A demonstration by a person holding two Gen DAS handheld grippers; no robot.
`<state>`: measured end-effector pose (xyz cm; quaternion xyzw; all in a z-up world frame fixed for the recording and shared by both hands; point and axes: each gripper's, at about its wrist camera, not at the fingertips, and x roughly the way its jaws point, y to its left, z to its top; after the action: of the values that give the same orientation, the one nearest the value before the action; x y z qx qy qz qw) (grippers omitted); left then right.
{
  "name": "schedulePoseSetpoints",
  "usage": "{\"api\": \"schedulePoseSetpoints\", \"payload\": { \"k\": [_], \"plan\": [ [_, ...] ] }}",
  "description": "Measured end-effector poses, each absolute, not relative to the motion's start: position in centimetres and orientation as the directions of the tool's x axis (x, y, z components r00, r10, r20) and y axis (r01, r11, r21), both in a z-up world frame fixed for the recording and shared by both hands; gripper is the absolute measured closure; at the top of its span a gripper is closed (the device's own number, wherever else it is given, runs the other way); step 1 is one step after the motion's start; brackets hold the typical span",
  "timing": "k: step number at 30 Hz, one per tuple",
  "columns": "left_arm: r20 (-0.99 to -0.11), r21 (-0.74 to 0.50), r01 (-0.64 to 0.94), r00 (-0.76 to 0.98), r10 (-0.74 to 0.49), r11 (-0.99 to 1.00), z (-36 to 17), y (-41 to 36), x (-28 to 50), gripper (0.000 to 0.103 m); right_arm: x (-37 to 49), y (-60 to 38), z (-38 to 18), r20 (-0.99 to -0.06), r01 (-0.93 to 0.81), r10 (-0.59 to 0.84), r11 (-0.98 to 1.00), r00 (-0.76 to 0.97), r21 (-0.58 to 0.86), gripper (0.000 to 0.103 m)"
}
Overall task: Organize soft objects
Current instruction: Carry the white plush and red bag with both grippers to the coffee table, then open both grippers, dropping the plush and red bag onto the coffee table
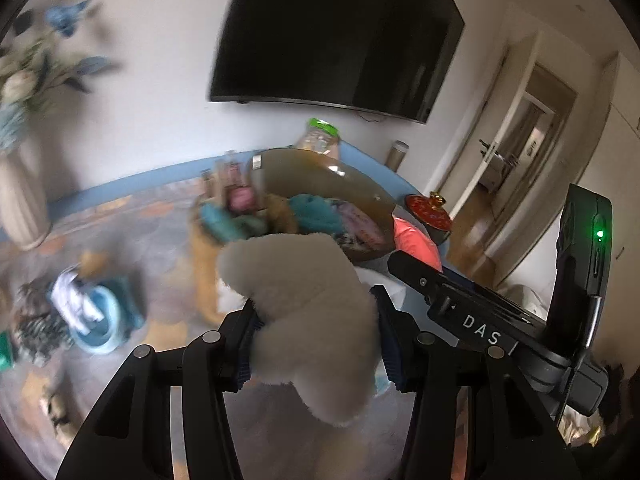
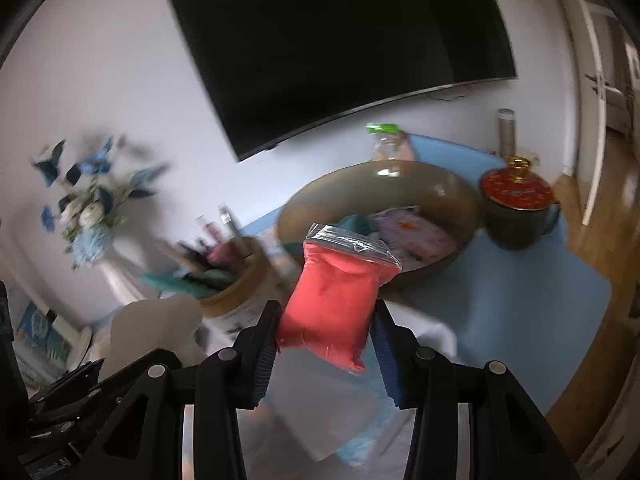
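Left wrist view: the left gripper (image 1: 316,340) is pinching a cream plush toy (image 1: 296,304) between its pads, and the toy is bulging above and below the jaws. Ahead, the large brown bowl (image 1: 360,184) is holding teal and pink soft items; blur is making them hard to identify.

Right wrist view: the right gripper (image 2: 326,344) is clamping a red-filled zip bag (image 2: 336,292) at its lower half, with the sealed top pointing toward the brown bowl. A red-lidded pot (image 2: 516,196) is standing just beside the bowl on the blue mat (image 2: 520,292).

To do this step well, bring each load over the bowl's open centre, clear of the rim and the pot, before parting the jaws.
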<state>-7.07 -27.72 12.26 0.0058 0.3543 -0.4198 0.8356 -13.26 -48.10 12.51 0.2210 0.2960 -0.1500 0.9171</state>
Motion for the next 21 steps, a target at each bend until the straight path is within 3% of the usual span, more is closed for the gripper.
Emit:
{"api": "schedulePoseSetpoints", "payload": {
  "k": [12, 17, 21],
  "plan": [
    [-0.578, -0.245, 0.762, 0.382, -0.721, 0.600, 14.7, -36.4, -5.1, 0.055, -11.5, -55.8, 15.8, -0.561, 0.442, -0.241, 0.860, 0.792, 0.254, 0.059],
    [-0.567, -0.281, 0.718, 0.411, -0.714, 0.636, 15.2, -39.5, -2.4, 0.055, -8.2, -59.1, 17.4, -0.558, 0.414, -0.212, 0.871, 0.802, 0.265, 0.059],
    [-0.617, -0.302, 0.673, 0.401, -0.676, 0.675, 13.3, -41.7, 0.0, 0.055, -5.8, -61.1, 17.2, -0.571, 0.412, -0.182, 0.859, 0.801, 0.304, 0.059]
  ]
}}
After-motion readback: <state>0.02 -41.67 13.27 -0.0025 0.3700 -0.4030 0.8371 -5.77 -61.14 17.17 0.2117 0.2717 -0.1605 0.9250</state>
